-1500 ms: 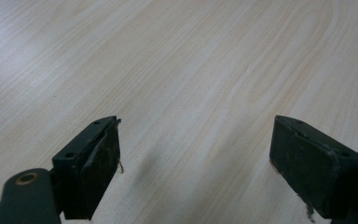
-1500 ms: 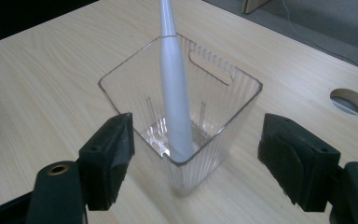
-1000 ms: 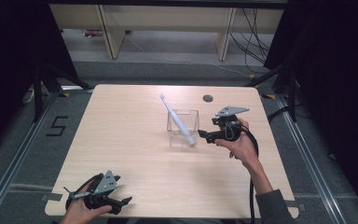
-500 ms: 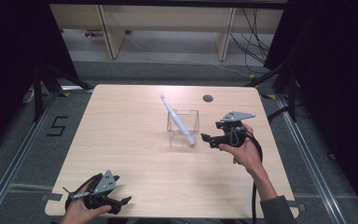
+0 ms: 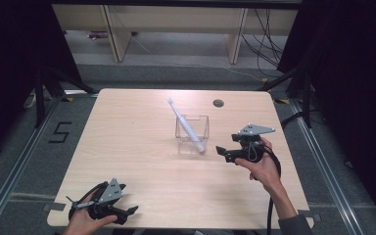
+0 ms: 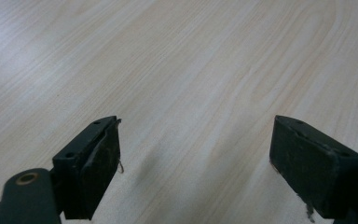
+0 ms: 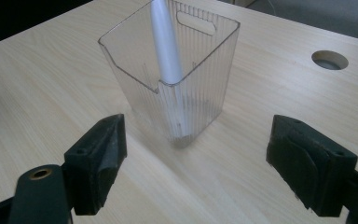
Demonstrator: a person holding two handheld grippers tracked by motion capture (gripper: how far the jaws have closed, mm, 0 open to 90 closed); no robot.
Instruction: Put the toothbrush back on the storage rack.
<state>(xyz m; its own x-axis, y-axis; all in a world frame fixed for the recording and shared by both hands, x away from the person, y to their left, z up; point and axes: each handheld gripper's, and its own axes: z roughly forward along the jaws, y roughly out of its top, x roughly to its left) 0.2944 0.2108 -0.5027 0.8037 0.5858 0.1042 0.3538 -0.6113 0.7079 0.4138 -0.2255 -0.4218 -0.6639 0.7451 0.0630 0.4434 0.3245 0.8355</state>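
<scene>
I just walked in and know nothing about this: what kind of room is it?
Probably a lab or recording workspace, not a home. A bare wooden table stands between black curtains, with floor rails and a taped number 5 beside it, and loose cables behind.

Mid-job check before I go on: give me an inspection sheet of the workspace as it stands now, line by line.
Surface: light wooden table, one round cable hole near the far edge.
Job's things: clear ribbed plastic container upright near the table's middle; white toothbrush leans inside it, its far end sticking out over the rim.
Clutter: nothing seen.
Grippers: left gripper open, over bare wood at the near left corner; right gripper open, jaws facing the container, not touching it.
Cables: a black cable trails from the right gripper along the forearm; loose wires on the floor beyond the table.
Surroundings: grey floor, the number 5 marked at left, wooden shelving behind, dark curtains at both sides.
</scene>
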